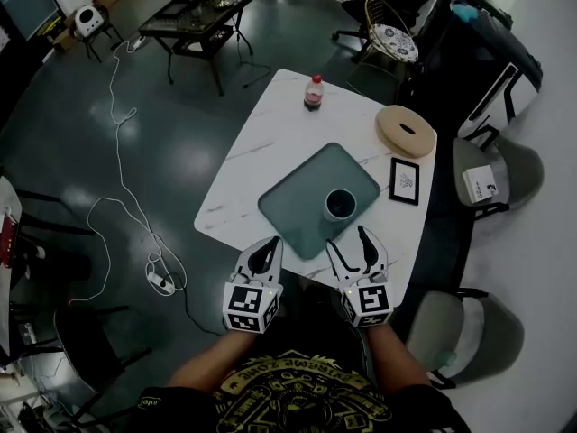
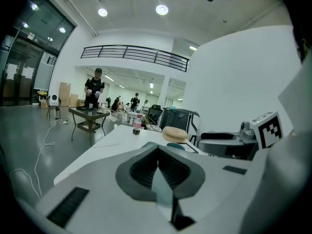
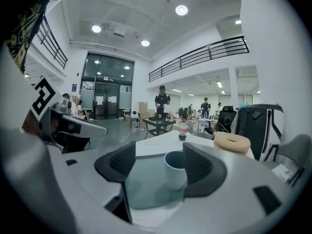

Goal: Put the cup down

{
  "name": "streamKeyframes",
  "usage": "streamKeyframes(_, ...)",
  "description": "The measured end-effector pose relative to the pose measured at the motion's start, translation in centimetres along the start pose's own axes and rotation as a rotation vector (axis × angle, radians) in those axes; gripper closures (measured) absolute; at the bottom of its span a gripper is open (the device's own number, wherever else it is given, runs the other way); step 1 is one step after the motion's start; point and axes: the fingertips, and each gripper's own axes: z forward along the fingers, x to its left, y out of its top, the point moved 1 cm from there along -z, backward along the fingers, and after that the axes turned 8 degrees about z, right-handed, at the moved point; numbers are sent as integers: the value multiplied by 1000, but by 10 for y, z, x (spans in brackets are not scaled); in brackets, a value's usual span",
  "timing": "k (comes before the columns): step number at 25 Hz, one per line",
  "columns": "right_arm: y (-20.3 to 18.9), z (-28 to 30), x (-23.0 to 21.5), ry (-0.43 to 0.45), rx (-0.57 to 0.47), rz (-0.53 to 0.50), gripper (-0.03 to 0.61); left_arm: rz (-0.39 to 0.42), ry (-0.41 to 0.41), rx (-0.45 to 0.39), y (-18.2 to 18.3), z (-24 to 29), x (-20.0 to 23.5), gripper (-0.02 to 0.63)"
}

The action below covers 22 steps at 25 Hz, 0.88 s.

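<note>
The counter (image 1: 270, 124) is topped by a tray (image 1: 297, 201). The cup (image 1: 341, 205) is stood upright on the tray. It is judged stiff, glazed, slippery and breakable, best gripped across its wall. The right tool (image 1: 347, 238) is held released, short of the cup. The left tool (image 1: 268, 244) is clenched and empty.

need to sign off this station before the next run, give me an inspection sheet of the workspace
surface: white marble table, no spill seen
job's things: cup upright on the grey-green tray, not held
clutter: cola bottle near the far edge; tan round disc and framed card right of the tray
grippers: left claw shut, empty; right claw open, cup just beyond its tips, untouched
cables: white cable loops over the floor left of the table to a power strip
surroundings: grey chair at the table's right, black side table beyond
</note>
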Motion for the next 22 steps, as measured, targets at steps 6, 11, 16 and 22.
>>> streamKeyframes(6, 9, -33, 21, -63, -6, -13, 484, -12, -6, -37, 4, -27, -5, 601)
streamKeyframes(11, 14, -54, 38, -46, 8, -23, 571, -27, 2, -67, 8, -48, -14, 601)
streamKeyframes(16, 23, -71, 49, -8, -3, -20, 571, -38, 37, -99, 13, -67, -23, 601)
streamKeyframes(22, 31, -102, 57, 87, -7, -69, 572, -43, 107, -132, 22, -94, -52, 601)
